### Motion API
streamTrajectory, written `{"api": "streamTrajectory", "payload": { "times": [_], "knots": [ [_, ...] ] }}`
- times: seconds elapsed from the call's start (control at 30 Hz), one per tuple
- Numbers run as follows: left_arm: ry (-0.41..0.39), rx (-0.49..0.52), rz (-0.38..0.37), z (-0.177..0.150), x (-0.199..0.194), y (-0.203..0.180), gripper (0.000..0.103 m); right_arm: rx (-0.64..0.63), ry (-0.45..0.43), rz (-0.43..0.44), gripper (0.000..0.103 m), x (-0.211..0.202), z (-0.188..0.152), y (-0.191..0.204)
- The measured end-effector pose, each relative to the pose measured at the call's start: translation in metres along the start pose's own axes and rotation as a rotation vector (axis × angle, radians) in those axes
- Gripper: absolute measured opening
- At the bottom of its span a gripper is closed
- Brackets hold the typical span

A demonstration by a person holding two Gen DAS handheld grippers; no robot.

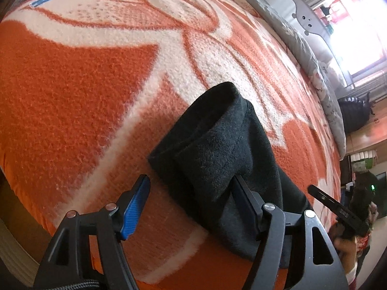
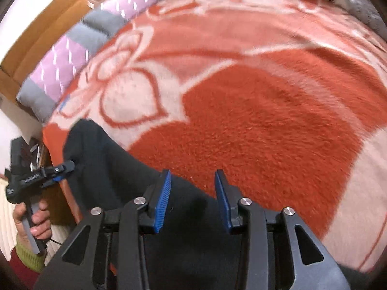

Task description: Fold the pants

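While my left claw [image 1: 191,191] gapes wide with nothing pinched, the pants [image 1: 217,149] lie as a folded black bundle on the blanket [image 1: 72,96] near its edge. Right view: right claw [image 2: 193,199] half open, empty, over pants [image 2: 116,169]. Folding looks nearly done; maybe tidying left.

Bed w/ orange-white blanket [image 1: 72,96]; folded black pants [image 1: 217,145] lie on it (near the edge).

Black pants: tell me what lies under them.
The black pants lie folded on the orange and cream blanket. The blanket's pattern beneath them, and anything else there, is covered.
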State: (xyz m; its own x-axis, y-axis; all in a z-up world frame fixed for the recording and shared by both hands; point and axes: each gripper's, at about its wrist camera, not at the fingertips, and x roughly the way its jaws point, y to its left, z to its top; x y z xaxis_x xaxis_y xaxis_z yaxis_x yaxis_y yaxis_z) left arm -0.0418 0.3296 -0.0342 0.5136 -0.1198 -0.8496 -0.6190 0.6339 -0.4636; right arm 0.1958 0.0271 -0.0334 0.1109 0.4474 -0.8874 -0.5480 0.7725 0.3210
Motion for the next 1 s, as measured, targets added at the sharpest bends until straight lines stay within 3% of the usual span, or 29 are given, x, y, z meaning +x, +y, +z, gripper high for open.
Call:
{"api": "streamTrajectory", "payload": {
  "times": [0.17, 0.27, 0.4, 0.47, 0.5, 0.57, 0.7, 0.77, 0.9, 1.0],
  "knots": [
    [-0.01, 0.029, -0.003, 0.002, 0.007, 0.0, 0.065, -0.141, 0.16, -0.009, 0.039, 0.043, 0.001, 0.015],
    [-0.015, 0.036, -0.004, 0.007, 0.014, -0.003, 0.06, -0.198, 0.193, -0.023, 0.038, 0.048, 0.004, 0.021],
    [-0.032, 0.073, 0.009, 0.01, 0.022, -0.011, 0.054, -0.299, 0.213, -0.033, 0.02, 0.044, -0.002, 0.038],
    [-0.042, 0.096, -0.005, 0.011, 0.021, -0.013, 0.042, -0.349, 0.178, -0.09, 0.017, 0.037, -0.007, 0.05],
    [-0.052, 0.098, -0.024, 0.011, 0.018, -0.013, 0.029, -0.363, 0.151, -0.112, 0.014, 0.031, -0.009, 0.052],
    [-0.096, 0.092, -0.096, 0.011, 0.001, -0.012, 0.023, -0.374, 0.066, -0.145, 0.013, 0.01, -0.011, 0.059],
    [-0.192, 0.098, -0.187, 0.005, -0.041, -0.013, 0.019, -0.326, -0.157, -0.2, 0.009, -0.048, -0.015, 0.062],
    [-0.241, 0.112, -0.248, 0.001, -0.061, -0.015, 0.019, -0.314, -0.224, -0.236, 0.009, -0.06, -0.019, 0.063],
    [-0.258, 0.177, -0.219, -0.001, -0.064, -0.026, 0.018, -0.306, -0.225, -0.266, 0.008, -0.046, -0.019, 0.061],
    [-0.238, 0.172, -0.196, 0.004, -0.049, -0.022, 0.018, -0.296, -0.214, -0.295, 0.008, -0.025, -0.012, 0.06]
  ]
}}
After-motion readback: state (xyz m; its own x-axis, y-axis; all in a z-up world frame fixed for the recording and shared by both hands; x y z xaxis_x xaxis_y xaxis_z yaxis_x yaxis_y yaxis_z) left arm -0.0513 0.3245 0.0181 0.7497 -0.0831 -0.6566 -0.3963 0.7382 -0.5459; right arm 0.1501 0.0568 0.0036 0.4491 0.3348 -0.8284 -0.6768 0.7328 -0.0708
